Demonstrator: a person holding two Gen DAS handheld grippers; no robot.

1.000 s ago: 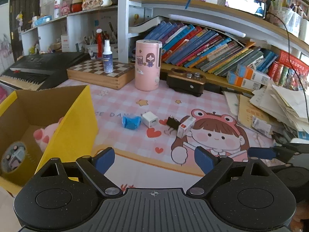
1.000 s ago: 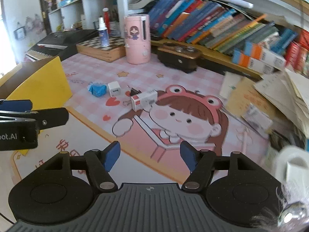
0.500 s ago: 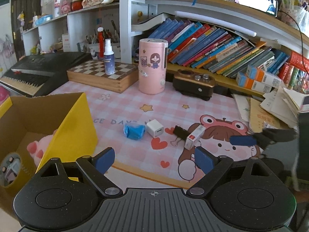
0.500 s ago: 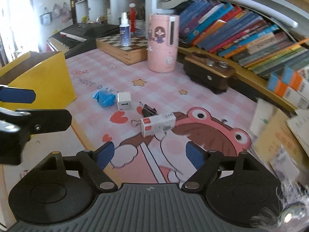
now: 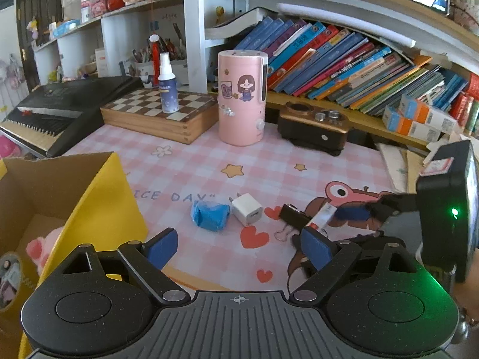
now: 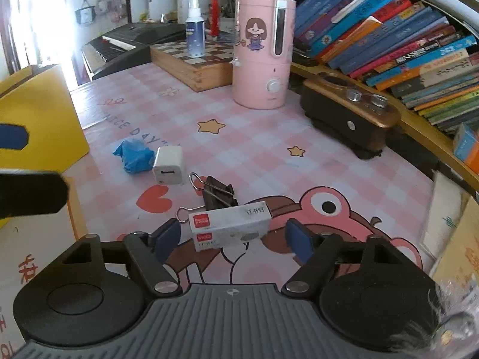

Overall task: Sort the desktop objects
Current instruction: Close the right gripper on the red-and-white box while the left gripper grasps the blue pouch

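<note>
One yellow box [image 5: 98, 209] — pink plush [image 5: 45, 246], tape roll [image 5: 10, 281]

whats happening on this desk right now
A person with a gripper in each hand is sorting small desk items. The right gripper is closing around the staple box, pads not yet touching. The left gripper hovers open. The blue wad, white charger and binder clip lie loose.

Pink desk mat [image 5: 269, 161] — staple box [image 6: 230, 224], charger [image 6: 168, 169]
</note>
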